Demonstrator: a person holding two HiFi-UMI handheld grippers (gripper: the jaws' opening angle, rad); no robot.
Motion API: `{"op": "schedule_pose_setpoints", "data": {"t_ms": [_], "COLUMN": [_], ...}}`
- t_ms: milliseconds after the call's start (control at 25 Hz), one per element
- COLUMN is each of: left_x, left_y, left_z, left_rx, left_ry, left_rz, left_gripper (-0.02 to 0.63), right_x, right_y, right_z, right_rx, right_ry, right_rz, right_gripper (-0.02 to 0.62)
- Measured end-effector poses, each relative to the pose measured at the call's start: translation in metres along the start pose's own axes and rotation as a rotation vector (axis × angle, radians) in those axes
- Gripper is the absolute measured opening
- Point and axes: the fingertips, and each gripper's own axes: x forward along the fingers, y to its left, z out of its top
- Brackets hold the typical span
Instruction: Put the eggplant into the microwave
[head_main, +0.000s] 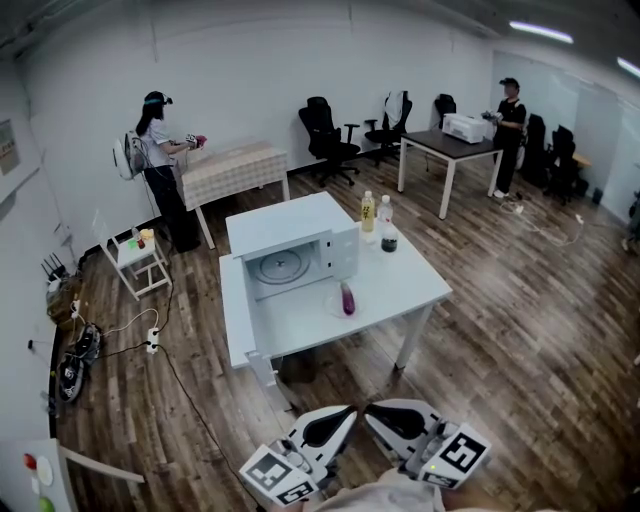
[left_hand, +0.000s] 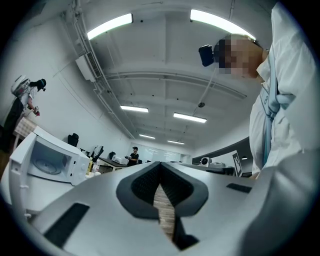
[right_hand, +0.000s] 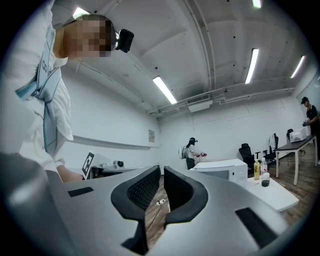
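A purple eggplant (head_main: 347, 298) stands on the white table (head_main: 410, 290), just in front of the white microwave (head_main: 290, 250). The microwave's door (head_main: 236, 312) hangs open to the left and its glass turntable shows inside. Both grippers are held low at the bottom edge of the head view, well short of the table. My left gripper (head_main: 345, 415) (left_hand: 159, 172) is shut with nothing in it. Beside it, my right gripper (head_main: 378, 412) (right_hand: 162, 177) is also shut and empty. The microwave (left_hand: 47, 160) (right_hand: 222, 170) shows at the side of each gripper view.
Three bottles (head_main: 380, 222) stand on the table to the right of the microwave. A person (head_main: 160, 150) works at a cloth-covered table at the back left, another person (head_main: 510, 110) at a desk at the back right. Cables and a small white stand (head_main: 140, 262) lie left.
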Motion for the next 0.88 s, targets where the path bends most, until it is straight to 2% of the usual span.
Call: {"op": "schedule_pose_setpoints", "data": {"t_ms": [280, 560, 760, 880], "left_x": [-0.008, -0.001, 0.008, 0.019], "left_y": [0.023, 0.046, 0.079, 0.102], "left_z": [0.009, 0.005, -0.003, -0.002], "left_rx": [0.004, -0.02, -0.051, -0.045], "left_ry": [-0.015, -0.003, -0.001, -0.005], "left_rz": [0.048, 0.045, 0.069, 0.081], "left_gripper": [0.002, 0.002, 0.002, 0.002], "right_x": [0.018, 0.033, 0.053, 0.071], "right_y": [-0.013, -0.037, -0.063, -0.085], "right_z": [-0.007, -0.016, -0.026, -0.026], "right_rx": [0.003, 0.035, 0.07, 0.047], "right_ry": [0.028, 0.056, 0.061, 0.053], "right_rz": [0.003, -0.033, -0.027, -0.001], "right_gripper": [0.035, 0.035, 0.037, 0.037]}}
